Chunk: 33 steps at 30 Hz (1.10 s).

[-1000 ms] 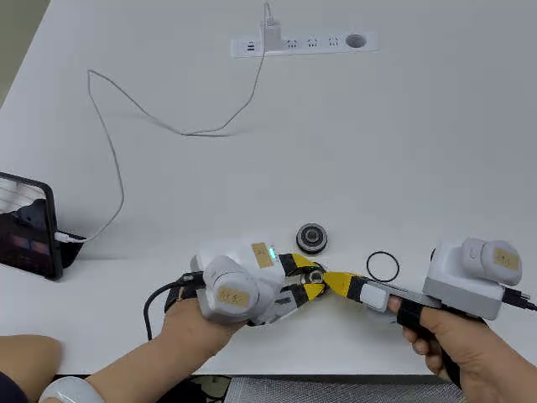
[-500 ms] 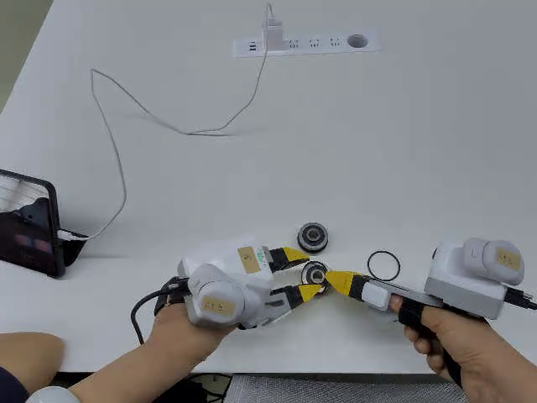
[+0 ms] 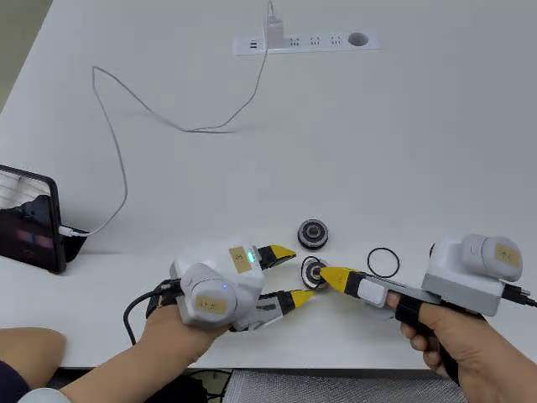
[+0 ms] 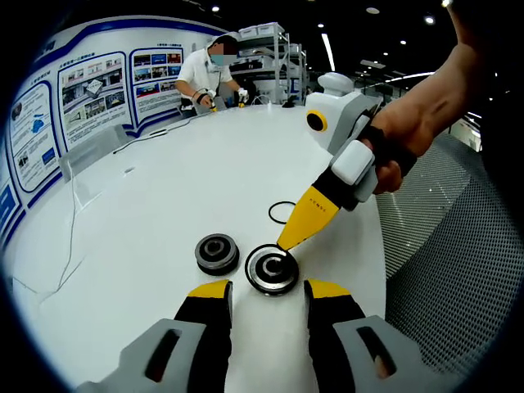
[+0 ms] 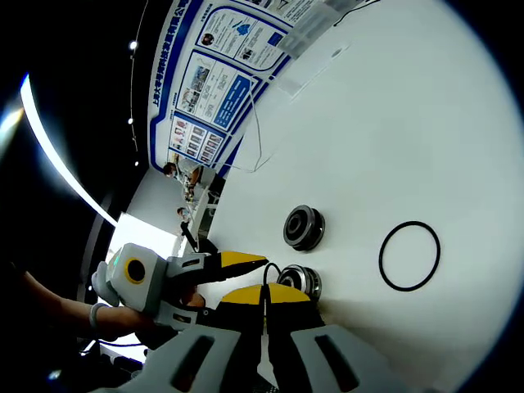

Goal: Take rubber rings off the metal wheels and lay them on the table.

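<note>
Head view, looking down on a white table. A small round silver metal wheel lies flat near the front edge, at about 6 o'clock in the picture.

The left gripper, white with yellow tips, comes in from 8 o'clock. Its jaws are spread wide and grip nothing. One tip sits at 10 o'clock of the wheel and the other at 7 o'clock, both apart from it. In the left gripper view the left gripper has the wheel just ahead of the gap.

The right gripper reaches in from 4 o'clock. Its jaws are pressed together, and the point meets the wheel's rim. In the right gripper view the right gripper sits at the wheel; whether it pinches a ring there cannot be told.

A second, darker metal wheel lies at 12 o'clock of the first, near but apart. A loose thin black rubber ring lies flat at 3 o'clock.

A white power strip lies at the far edge, and a thin grey cable runs from it to a dark phone at 9 o'clock.
</note>
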### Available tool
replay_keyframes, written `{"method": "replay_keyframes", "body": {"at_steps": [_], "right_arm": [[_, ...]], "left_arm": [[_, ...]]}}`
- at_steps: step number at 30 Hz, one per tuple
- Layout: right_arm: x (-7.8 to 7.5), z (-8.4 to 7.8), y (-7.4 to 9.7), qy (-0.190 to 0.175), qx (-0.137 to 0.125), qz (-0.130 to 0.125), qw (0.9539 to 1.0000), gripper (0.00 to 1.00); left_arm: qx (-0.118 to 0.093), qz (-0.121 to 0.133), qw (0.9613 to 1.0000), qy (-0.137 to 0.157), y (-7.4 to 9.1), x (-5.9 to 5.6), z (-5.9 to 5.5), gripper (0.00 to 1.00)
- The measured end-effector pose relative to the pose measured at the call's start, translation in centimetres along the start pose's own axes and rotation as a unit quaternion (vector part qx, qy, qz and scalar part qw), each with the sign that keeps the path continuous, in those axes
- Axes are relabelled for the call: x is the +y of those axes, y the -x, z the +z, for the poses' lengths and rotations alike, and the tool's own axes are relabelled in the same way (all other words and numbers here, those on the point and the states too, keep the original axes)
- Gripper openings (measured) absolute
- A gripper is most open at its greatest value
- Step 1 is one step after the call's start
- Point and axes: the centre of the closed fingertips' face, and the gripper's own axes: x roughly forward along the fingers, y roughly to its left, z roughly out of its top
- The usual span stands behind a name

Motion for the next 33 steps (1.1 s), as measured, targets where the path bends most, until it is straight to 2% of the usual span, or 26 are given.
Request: {"method": "replay_keyframes", "body": {"at_steps": [7,15,21,33], "right_arm": [[0.7,0.1,0.2,-0.002,-0.003,0.009,1.0000,0.02],[1.7,1.1,1.0,-0.007,-0.022,0.020,0.9996,0.02],[1.2,2.4,2.6,-0.007,-0.041,0.008,0.9991,0.02],[-0.9,3.3,4.8,-0.016,-0.065,-0.026,0.9974,0.02]], "left_arm": [[0.002,0.003,0.9999,0.010,0.0,0.0,-0.4,0.44],[0.000,0.006,0.9999,0.015,0.3,0.1,-0.5,0.45],[-0.004,0.012,0.9997,0.023,0.6,0.6,-0.7,0.48],[-0.016,0.021,0.9990,0.036,1.3,0.9,-0.7,0.53]]}}
